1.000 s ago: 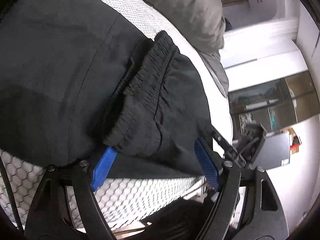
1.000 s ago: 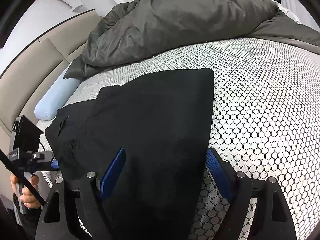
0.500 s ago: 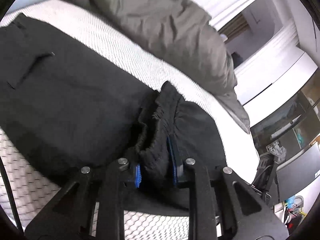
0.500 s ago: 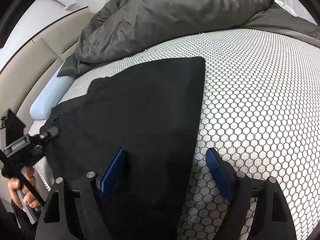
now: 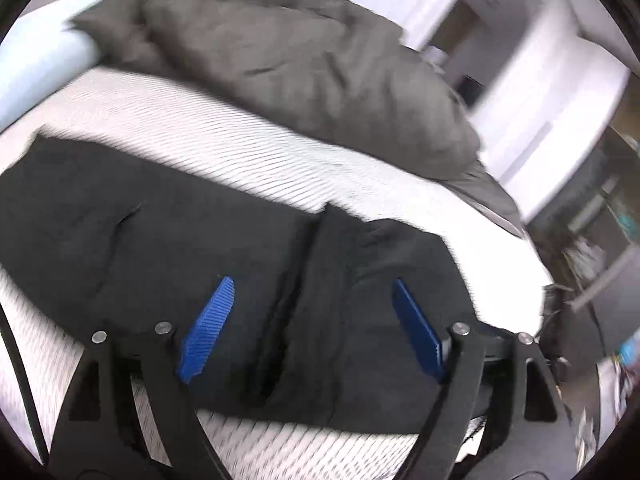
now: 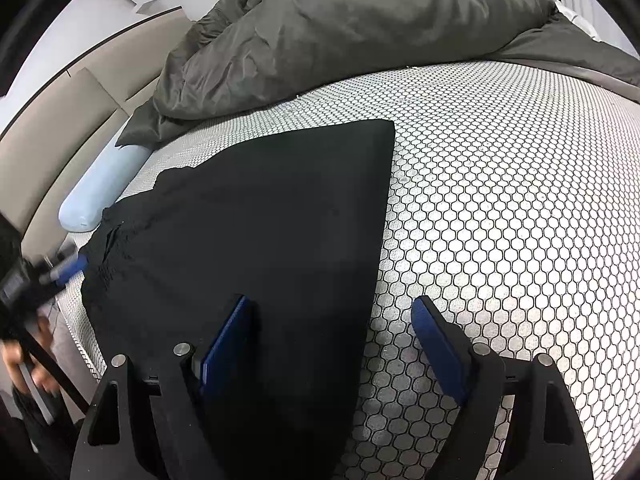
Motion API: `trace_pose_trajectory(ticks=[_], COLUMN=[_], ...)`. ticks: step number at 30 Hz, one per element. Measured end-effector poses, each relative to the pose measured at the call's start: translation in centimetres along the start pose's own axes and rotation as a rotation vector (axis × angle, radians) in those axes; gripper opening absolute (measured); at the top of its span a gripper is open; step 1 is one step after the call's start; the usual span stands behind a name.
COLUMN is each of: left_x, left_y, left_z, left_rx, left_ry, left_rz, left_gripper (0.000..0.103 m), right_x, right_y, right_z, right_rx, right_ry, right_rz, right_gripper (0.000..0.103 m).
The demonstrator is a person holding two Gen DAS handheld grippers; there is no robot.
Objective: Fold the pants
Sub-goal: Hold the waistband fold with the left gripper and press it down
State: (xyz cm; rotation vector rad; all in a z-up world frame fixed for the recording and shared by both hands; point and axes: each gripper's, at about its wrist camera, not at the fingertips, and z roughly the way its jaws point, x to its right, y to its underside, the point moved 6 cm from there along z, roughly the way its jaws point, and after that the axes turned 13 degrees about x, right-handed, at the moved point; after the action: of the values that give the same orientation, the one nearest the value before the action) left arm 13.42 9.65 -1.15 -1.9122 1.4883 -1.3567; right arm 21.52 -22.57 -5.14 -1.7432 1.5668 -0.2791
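Note:
The black pants (image 6: 272, 232) lie folded and flat on the white honeycomb-patterned mattress (image 6: 500, 200). In the left wrist view the pants (image 5: 160, 248) show a folded-over part with an edge running between the fingers. My left gripper (image 5: 312, 320) is open and empty just above the pants near the bed's near edge; the view is blurred by motion. My right gripper (image 6: 332, 344) is open and empty, its left finger over the pants and its right finger over bare mattress. The left gripper also shows in the right wrist view (image 6: 60, 272), at the pants' left end.
A crumpled grey duvet (image 6: 360, 28) is piled at the far side of the bed; it also shows in the left wrist view (image 5: 300, 60). A pale blue bolster (image 6: 100, 192) lies along the beige headboard (image 6: 60, 120). Room furniture stands beyond the bed on the right (image 5: 592, 220).
My left gripper was shut on the elastic waistband half a second ago; now it has let go, opened wide and pulled back. The waistband part lies flat. My right gripper stayed open and barely moved.

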Motion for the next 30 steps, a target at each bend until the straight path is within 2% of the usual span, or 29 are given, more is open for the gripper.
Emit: trace_pose_trajectory(ticks=[5, 6, 9, 11, 13, 14, 17, 18, 21, 23, 28, 30], left_x=[1.3, 0.9, 0.1, -0.1, -0.5, -0.7, -1.3, -1.6, -2.1, -2.4, -3.6, -5.0], left_y=[-1.1, -0.7, 0.8, 0.6, -0.2, -0.5, -2.5, -3.4, -4.2, -3.5, -2.5, -2.6], left_z=[8.6, 10.6, 14.0, 14.6, 15.2, 15.2, 14.6, 14.0, 12.9, 13.0, 14.2, 13.4], left_rx=[-0.167, -0.219, -0.343, -0.346, -0.322, -0.303, -0.187, -0.146, -0.117, -0.145, -0.181, -0.130], left_ry=[-0.009, -0.020, 0.015, 0.023, 0.023, 0.024, 0.051, 0.058, 0.062, 0.035, -0.005, -0.136], left_rz=[0.075, 0.060, -0.035, -0.070, -0.114, -0.125, -0.153, -0.172, -0.178, -0.157, -0.188, -0.139], left_gripper=[0.079, 0.077, 0.069, 0.062, 0.042, 0.021, 0.003, 0.003, 0.003, 0.003, 0.004, 0.004], right_x=[0.3, 0.3, 0.5, 0.6, 0.7, 0.7, 0.7, 0.8, 0.8, 1.0, 1.2, 1.3], right_y=[-0.1, -0.1, -0.1, -0.4, -0.7, -0.9, -1.0, -0.9, -0.8, -0.7, -0.4, -0.4], right_z=[0.5, 0.5, 0.7, 0.8, 1.1, 1.3, 1.9, 1.9, 1.6, 1.4, 0.9, 0.6], right_rx=[-0.008, -0.008, -0.014, -0.019, -0.021, -0.023, -0.032, -0.032, -0.028, -0.026, -0.016, -0.013], right_ry=[-0.006, -0.008, -0.010, -0.013, -0.016, -0.019, -0.018, -0.021, -0.023, -0.024, -0.010, -0.003], right_rz=[0.003, 0.003, 0.002, 0.000, -0.001, 0.000, 0.005, 0.006, 0.005, 0.009, 0.012, 0.013], right_gripper=[0.084, 0.084, 0.084, 0.084, 0.084, 0.084, 0.084, 0.084, 0.084, 0.084, 0.084, 0.084])
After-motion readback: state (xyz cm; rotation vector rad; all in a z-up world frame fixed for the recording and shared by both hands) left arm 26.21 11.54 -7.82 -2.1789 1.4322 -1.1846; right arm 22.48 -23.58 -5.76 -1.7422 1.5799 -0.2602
